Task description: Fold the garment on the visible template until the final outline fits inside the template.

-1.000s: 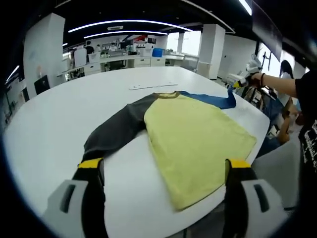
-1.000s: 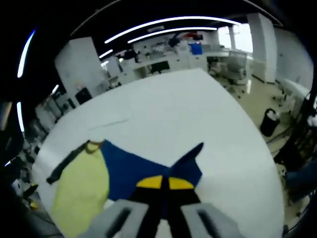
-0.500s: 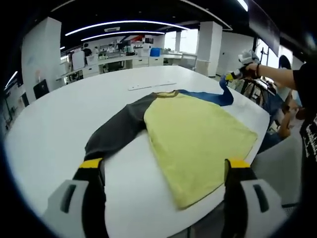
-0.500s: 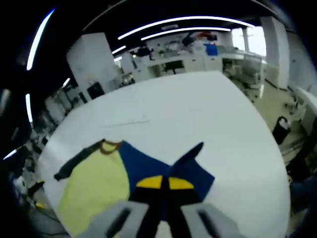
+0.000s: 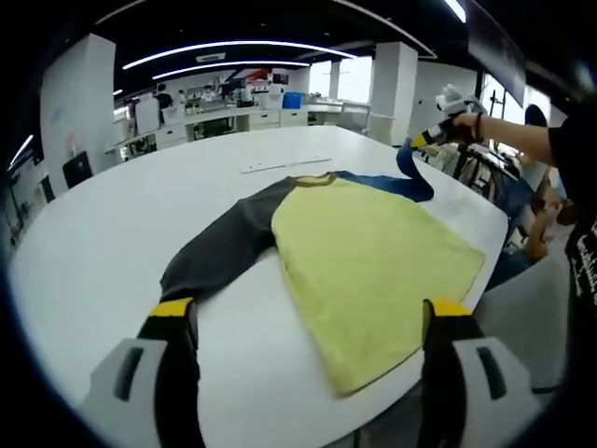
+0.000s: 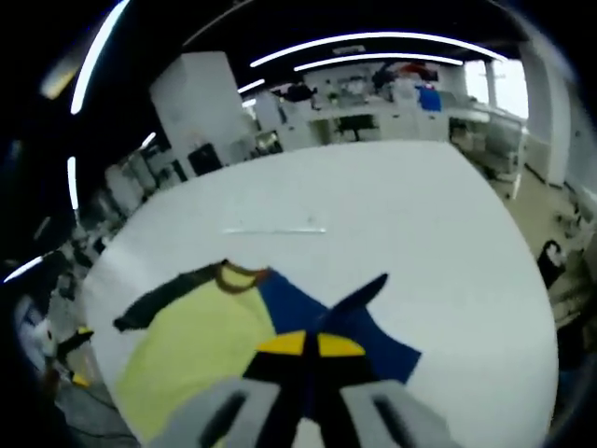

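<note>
A shirt with a yellow body (image 5: 368,266), a dark grey sleeve (image 5: 224,245) and a blue sleeve (image 5: 396,182) lies flat on the white table (image 5: 103,233). My right gripper (image 6: 310,345) is shut on the blue sleeve's end (image 6: 354,303) and holds it lifted above the table; in the left gripper view that gripper (image 5: 438,135) shows at the far right, in a person's hand. My left gripper (image 5: 312,322) hovers open over the near table edge, with nothing between its yellow-tipped fingers (image 5: 171,308). The yellow body (image 6: 191,355) and grey sleeve (image 6: 159,299) also lie below the right gripper.
A thin pale strip (image 5: 284,162) lies on the table beyond the collar; it shows again as the strip (image 6: 275,230). The table's edge (image 5: 490,219) runs close past the shirt's right side. Desks and pillars stand far behind.
The right gripper has lifted the blue sleeve's end higher and carried it inward, toward the shirt's body. The left gripper has stayed put.
</note>
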